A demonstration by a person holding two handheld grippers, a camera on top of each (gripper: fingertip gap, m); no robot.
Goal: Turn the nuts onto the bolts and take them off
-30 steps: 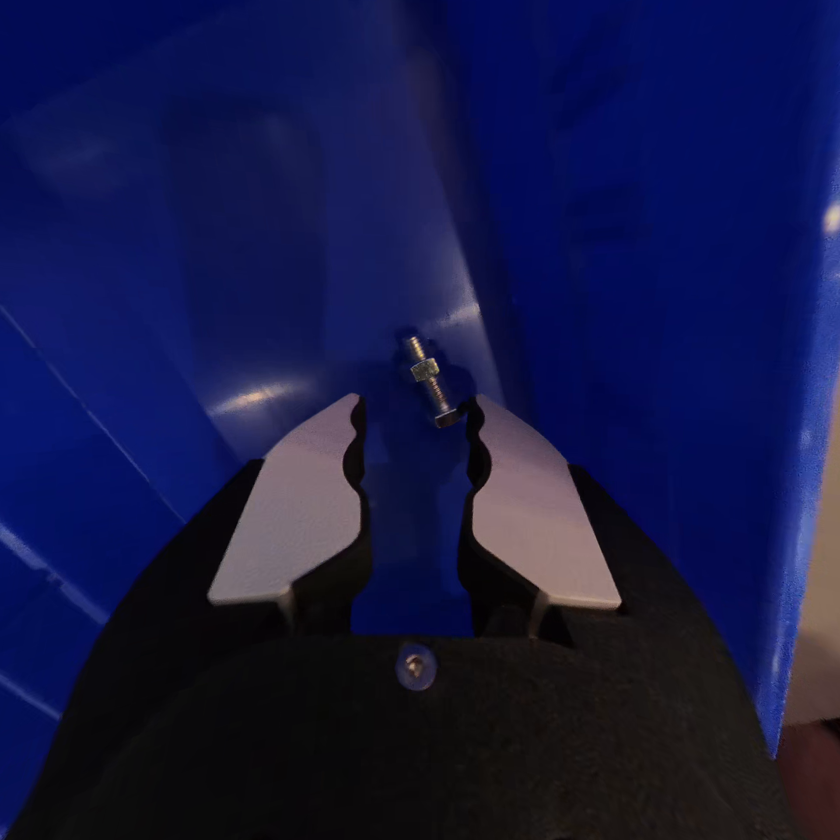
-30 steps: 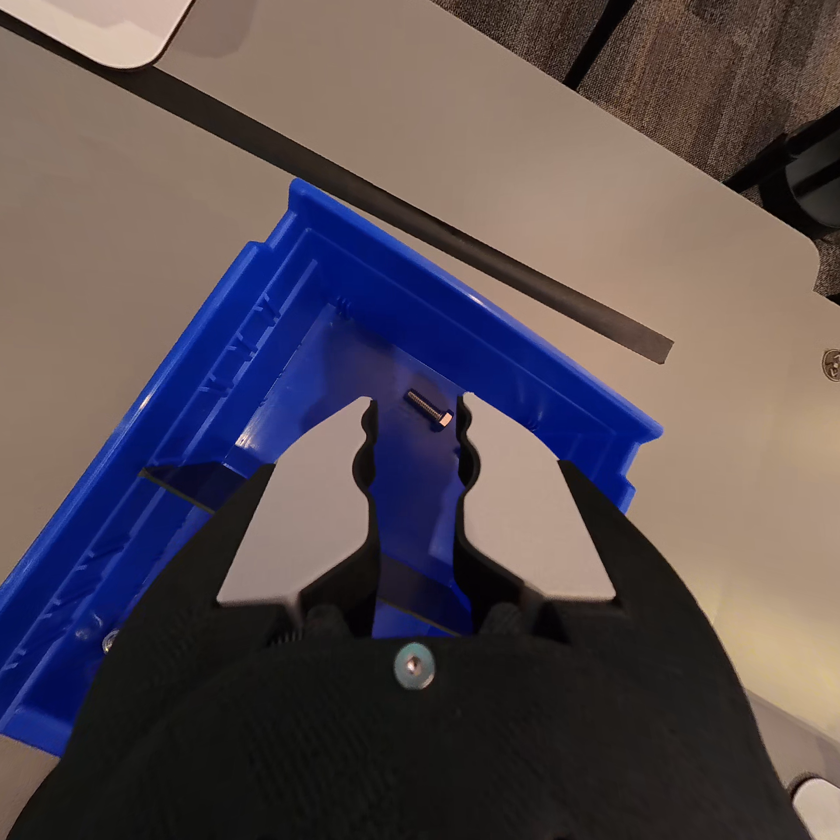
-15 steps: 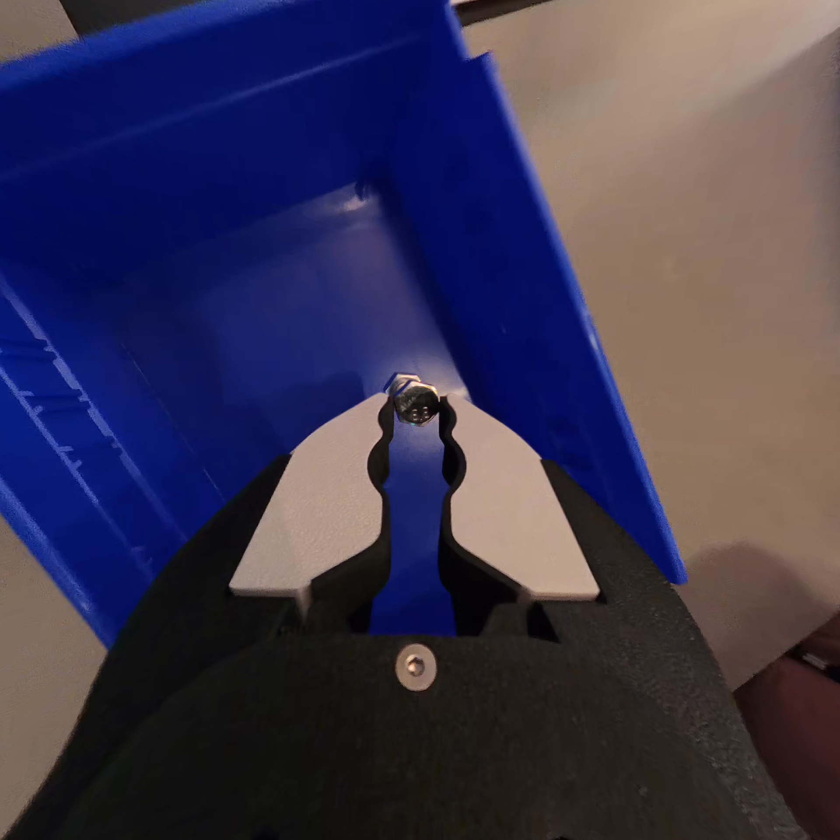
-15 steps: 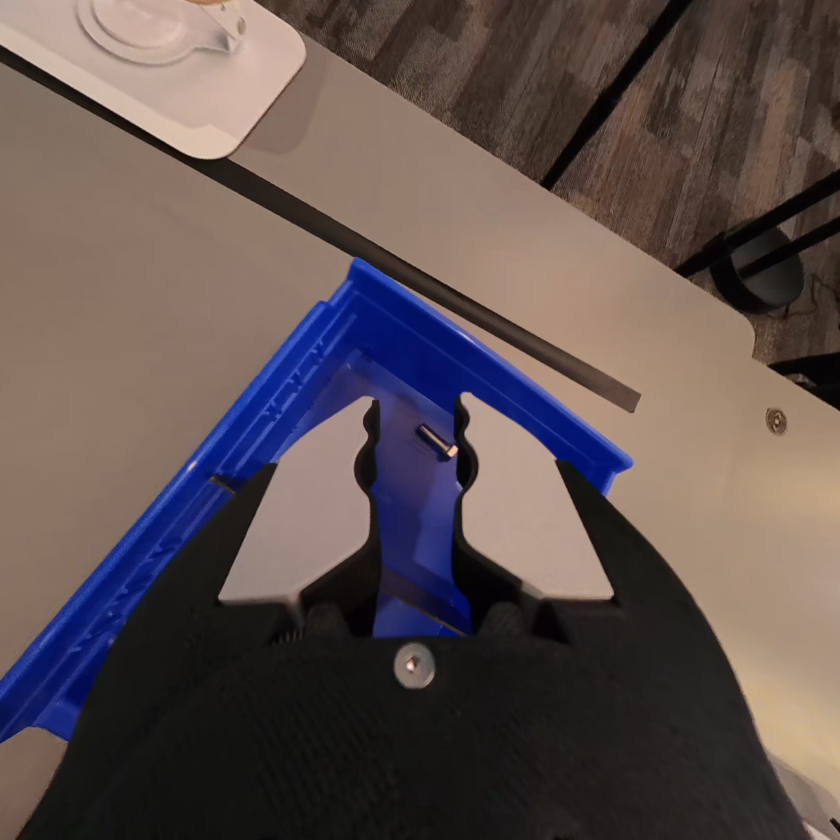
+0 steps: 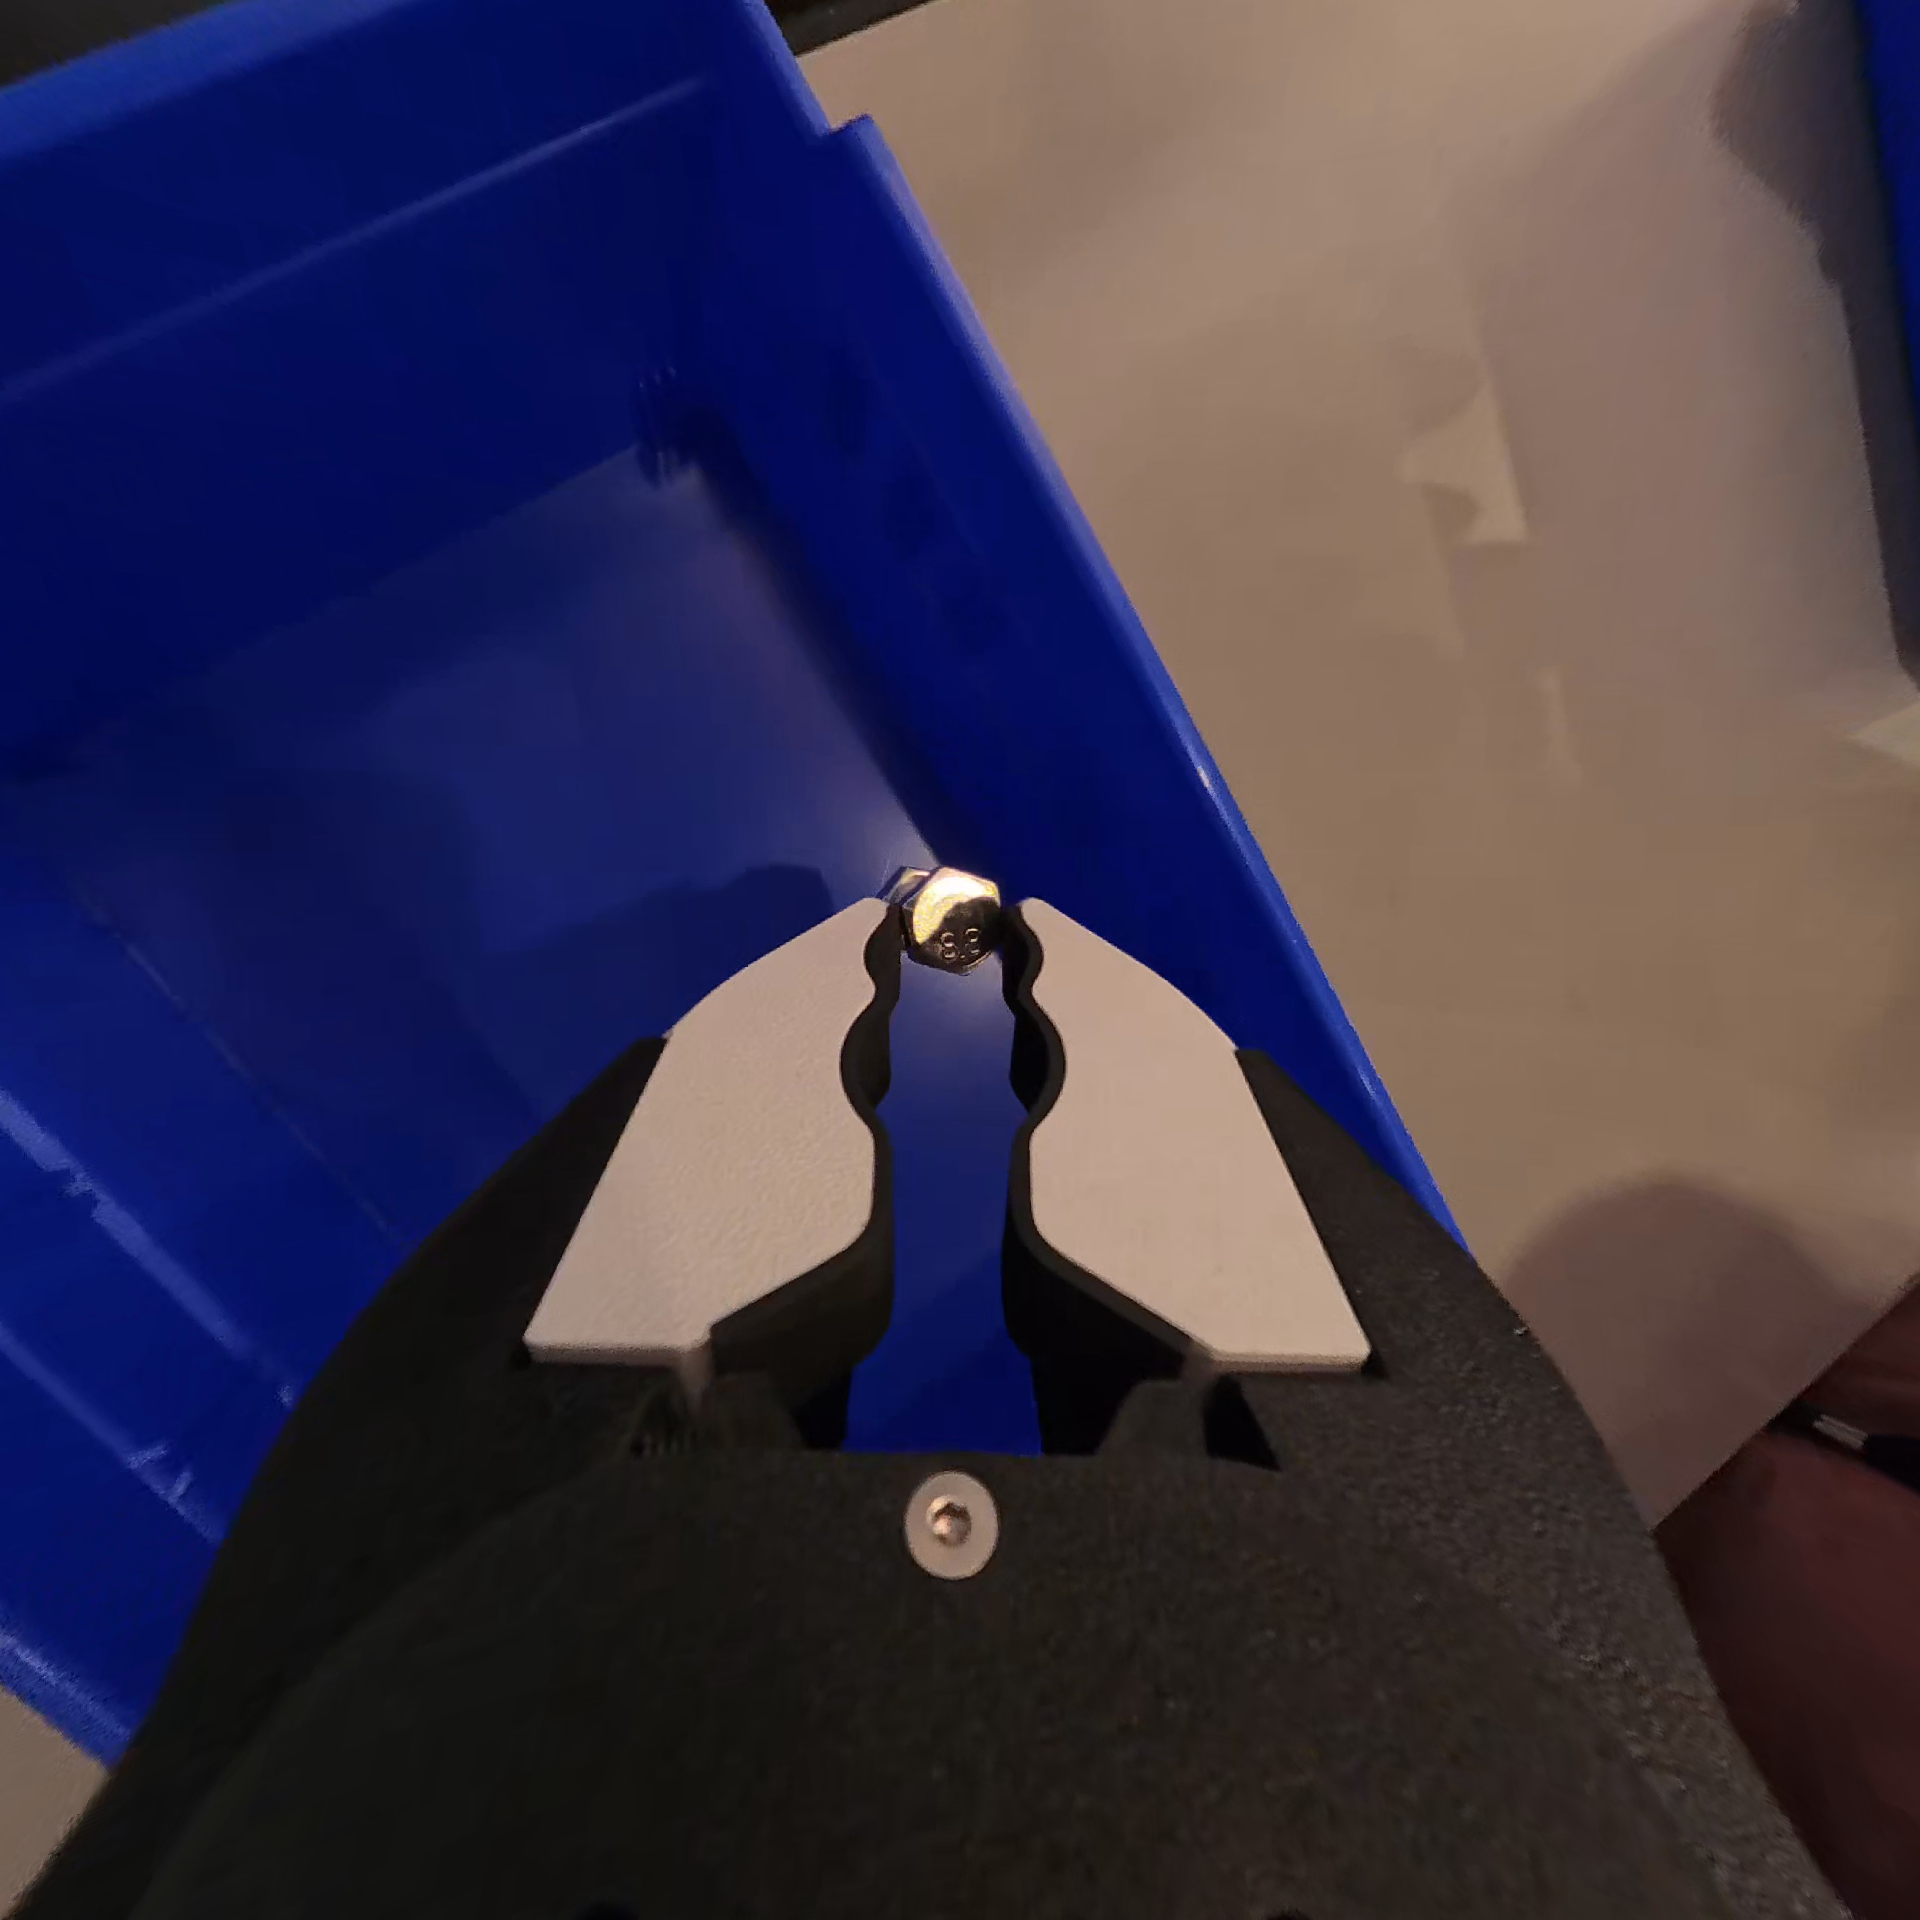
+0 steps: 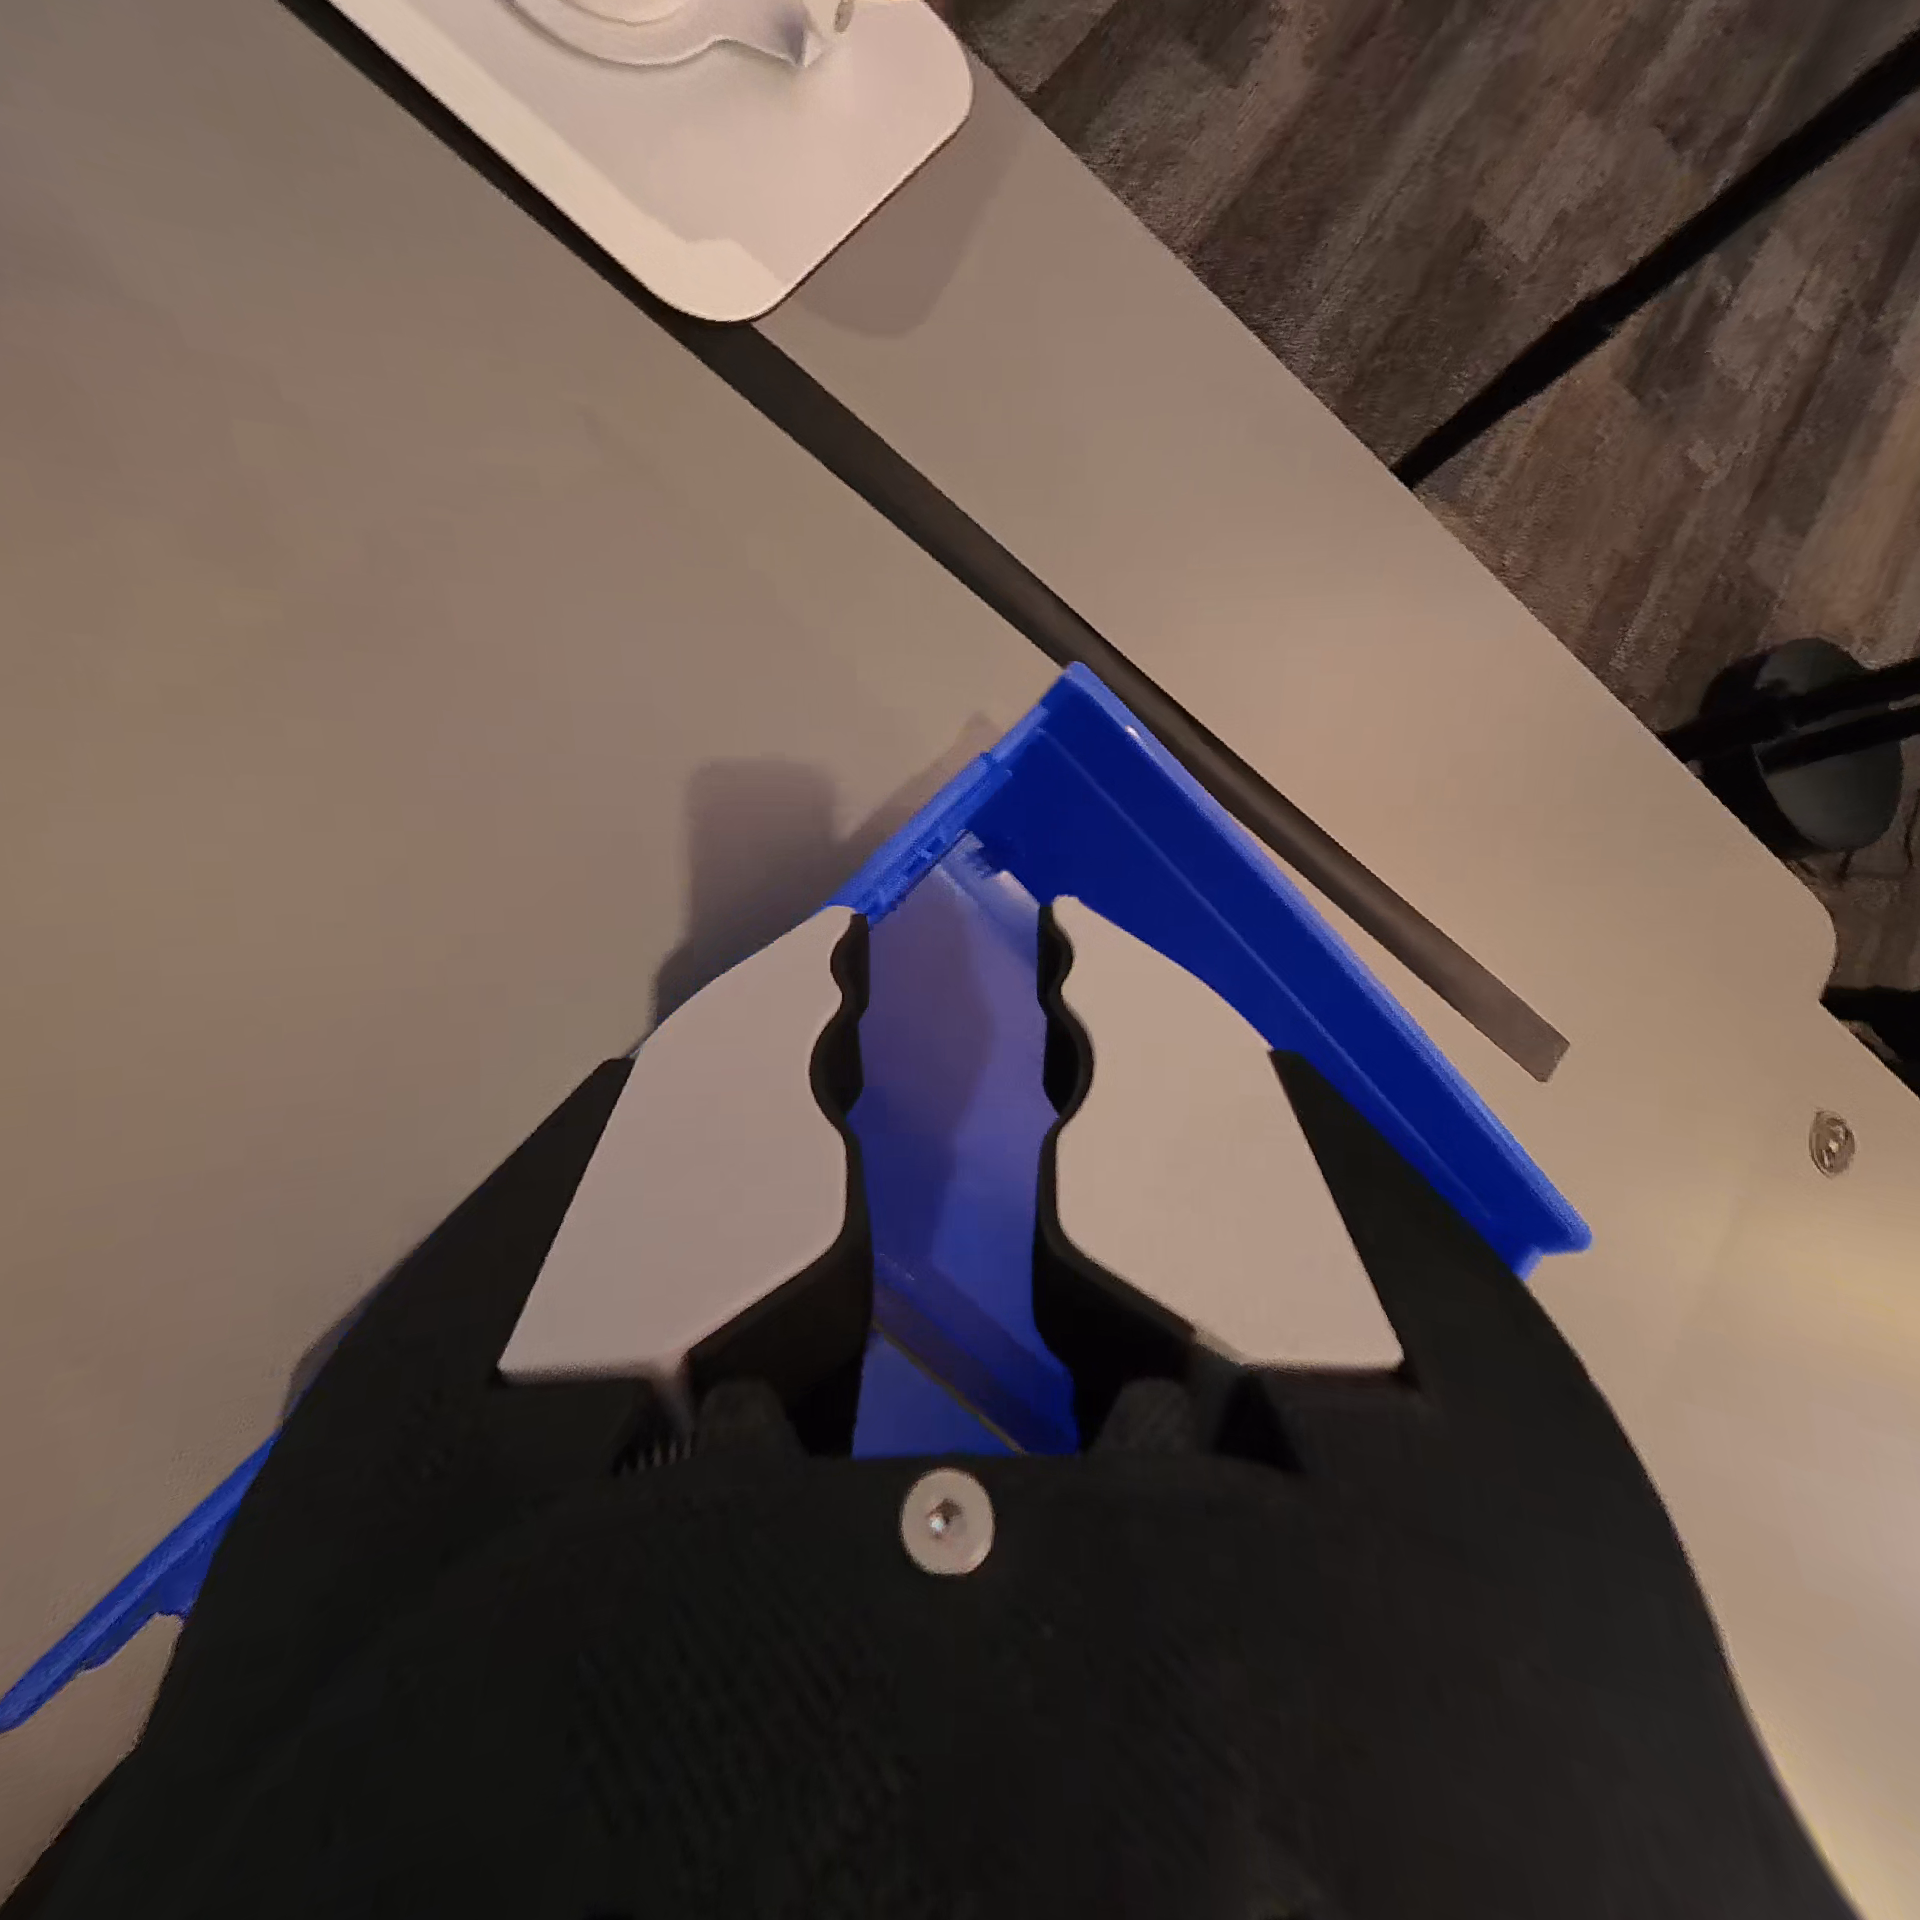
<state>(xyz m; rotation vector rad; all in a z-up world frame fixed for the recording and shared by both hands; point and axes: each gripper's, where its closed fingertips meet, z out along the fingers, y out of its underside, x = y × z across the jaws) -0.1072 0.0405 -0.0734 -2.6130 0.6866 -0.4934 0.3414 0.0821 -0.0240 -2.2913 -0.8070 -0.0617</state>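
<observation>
My left claw (image 5: 951, 925) had its tips pinched on the head of a bolt (image 5: 951, 928), the hexagonal face turned straight toward the camera, so the shank behind it was hidden and I could not tell whether a nut sat on it. The fingers (image 5: 748, 1153) were drawn close at the tips, with only the bolt head between them and a narrow slot of blue showing lower down. Behind the bolt lay the inside of a blue bin (image 5: 436, 665), and its right wall (image 5: 1049, 665) rose just beside my right fingertip (close enough to crowd the grip on that side). Past that wall the grey table (image 5: 1403, 364) was bare, with a second strip of blue (image 5: 1896, 208) at the far right edge that I could not identify.

My right claw (image 6: 948, 914) held nothing; its tips stood well apart, with a clear gap between them. It hung over one corner of a blue bin (image 6: 1195, 914), whose rim (image 6: 1351, 1049) ran off to the right under my finger. No bolt showed in the part of the floor I could see between the fingers. Beyond the bin a dark strip (image 6: 1143, 686) crossed the table (image 6: 312, 623) diagonally, a pale rounded tray (image 6: 727, 135) lay near the far edge, and a small metal fitting (image 6: 1831, 1141) sat in the tabletop at right. Carpeted floor (image 6: 1507, 208) and a black round base (image 6: 1813, 758) lay beyond.
</observation>
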